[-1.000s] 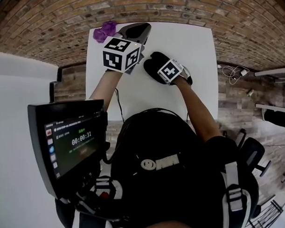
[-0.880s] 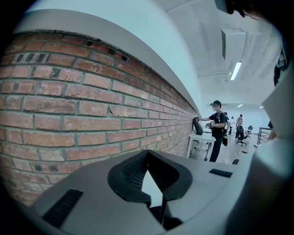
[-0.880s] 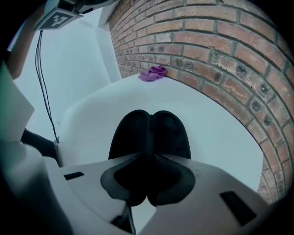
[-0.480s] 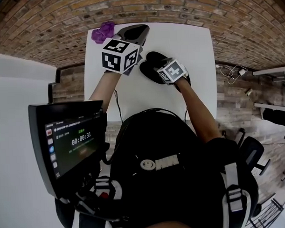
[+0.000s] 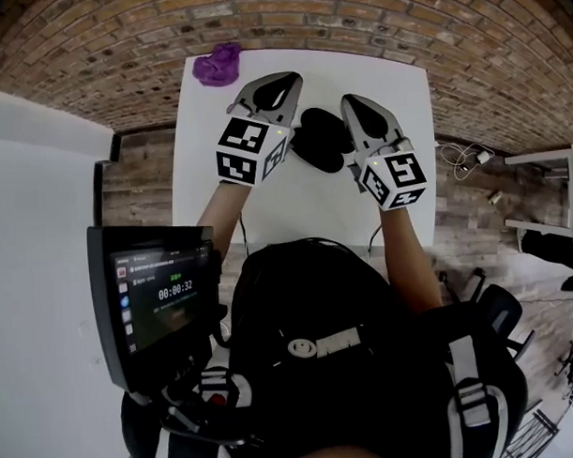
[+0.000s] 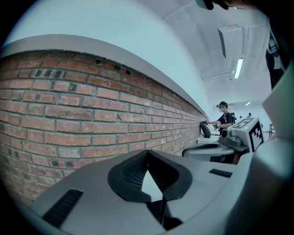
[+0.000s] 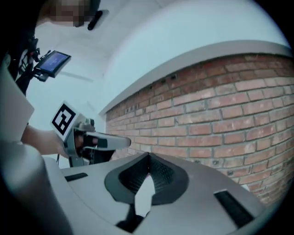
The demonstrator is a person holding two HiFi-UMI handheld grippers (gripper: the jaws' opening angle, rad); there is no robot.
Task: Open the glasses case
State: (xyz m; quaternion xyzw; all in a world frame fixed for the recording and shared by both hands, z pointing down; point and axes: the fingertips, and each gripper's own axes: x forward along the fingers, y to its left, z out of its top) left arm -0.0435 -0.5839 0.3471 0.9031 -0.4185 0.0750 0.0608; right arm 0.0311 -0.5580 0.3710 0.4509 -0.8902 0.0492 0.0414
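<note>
The black glasses case (image 5: 322, 138) lies on the white table (image 5: 295, 206), spread open in two dark halves. Both grippers are held up above the table on either side of it, pointing level at the brick wall. My left gripper (image 5: 282, 79) (image 6: 147, 152) is shut with nothing in it, left of the case. To the right of the case, my right gripper (image 5: 350, 100) (image 7: 148, 159) has just closed its jaws and stands shut, nothing between them. Neither gripper touches the case. Each gripper view shows the other gripper alongside.
A purple cloth (image 5: 217, 64) sits at the table's far left corner, against the brick wall (image 5: 354, 14). A tablet (image 5: 167, 303) hangs at the person's left side. Cables (image 5: 467, 151) lie on the floor to the right of the table.
The right gripper has lifted off the case and swung up from pointing down to level. The case now lies uncovered and open. The left gripper shifted slightly.
</note>
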